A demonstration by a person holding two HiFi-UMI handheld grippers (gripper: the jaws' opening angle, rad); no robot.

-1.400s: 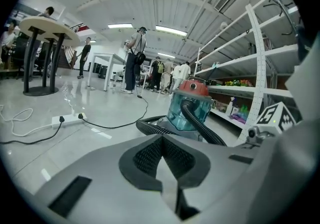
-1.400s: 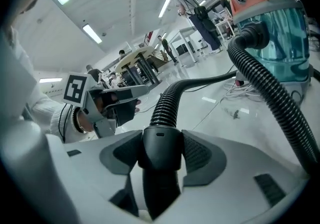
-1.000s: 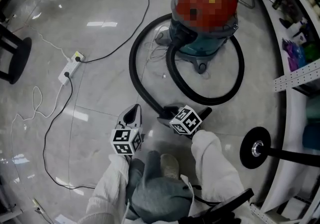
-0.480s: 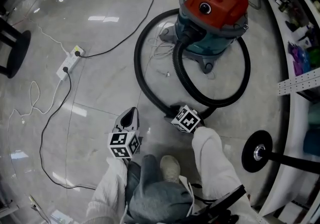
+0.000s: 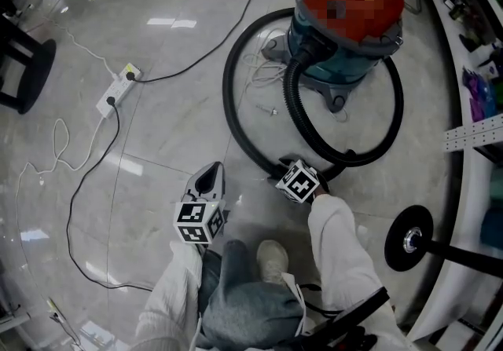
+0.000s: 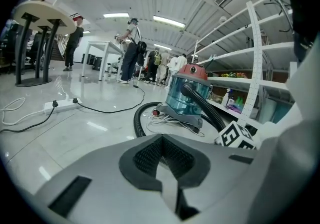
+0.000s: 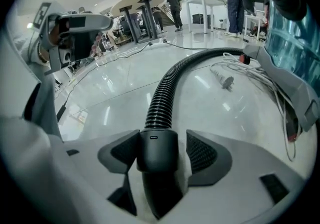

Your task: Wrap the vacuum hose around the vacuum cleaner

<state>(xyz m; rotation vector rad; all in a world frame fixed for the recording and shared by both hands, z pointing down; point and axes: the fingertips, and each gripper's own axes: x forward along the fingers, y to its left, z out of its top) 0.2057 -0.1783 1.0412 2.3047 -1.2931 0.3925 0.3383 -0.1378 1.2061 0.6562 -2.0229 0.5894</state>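
right gripper (image 7: 158,154): I'd just been opening its jaws, released; hose cuff (image 7: 152,140) lay between them
left gripper (image 6: 162,160): clenched, empty
vacuum hose (image 5: 229,106): I saw it looped on the floor (image 5: 157,122) round the vacuum cleaner (image 5: 346,67)

Under me, floor (image 5: 157,106) glossy, smooth, reflective. Black hose (image 7: 165,87) ribbed matt plastic; its cuff (image 7: 156,150) smooth. Teal tank (image 6: 182,98) glossy see-through plastic. My sleeve (image 5: 338,239) white cloth.

The glossy floor (image 5: 173,106) bears vacuum cleaner (image 5: 346,68), looped hose (image 5: 231,118), power strip (image 5: 119,87) and cables (image 5: 94,177).
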